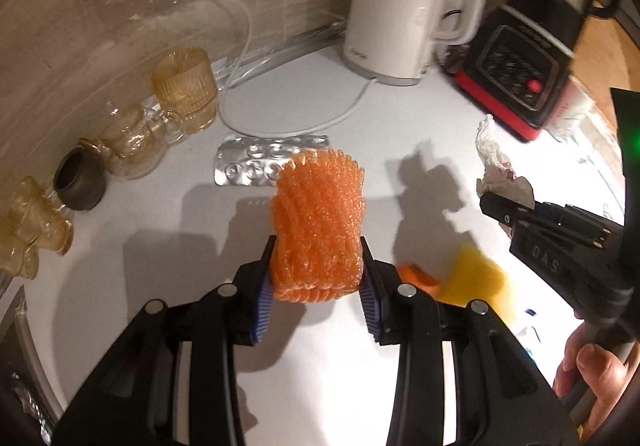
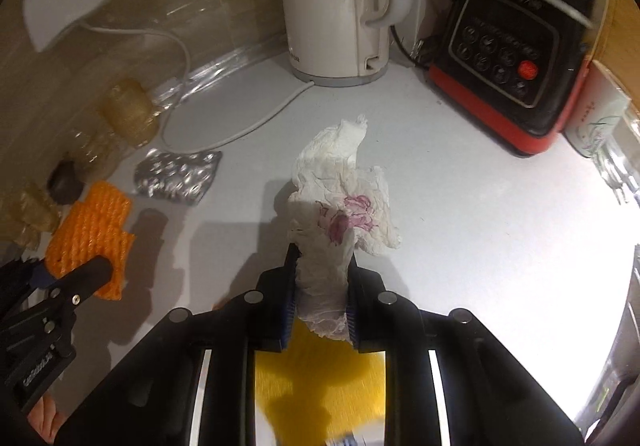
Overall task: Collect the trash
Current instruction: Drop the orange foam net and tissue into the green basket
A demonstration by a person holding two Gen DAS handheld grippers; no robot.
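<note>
Both tongs loaded now — my left gripper [image 1: 318, 278] clamps the orange foam net [image 1: 318, 222], my right gripper [image 2: 322, 286] pinches the crumpled tissue [image 2: 340, 206] — next, I'd say, carry both to the bin.

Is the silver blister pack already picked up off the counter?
No. The silver blister pack lies flat on the white counter, apart from both grippers, which hold the orange foam net and the crumpled tissue.
</note>
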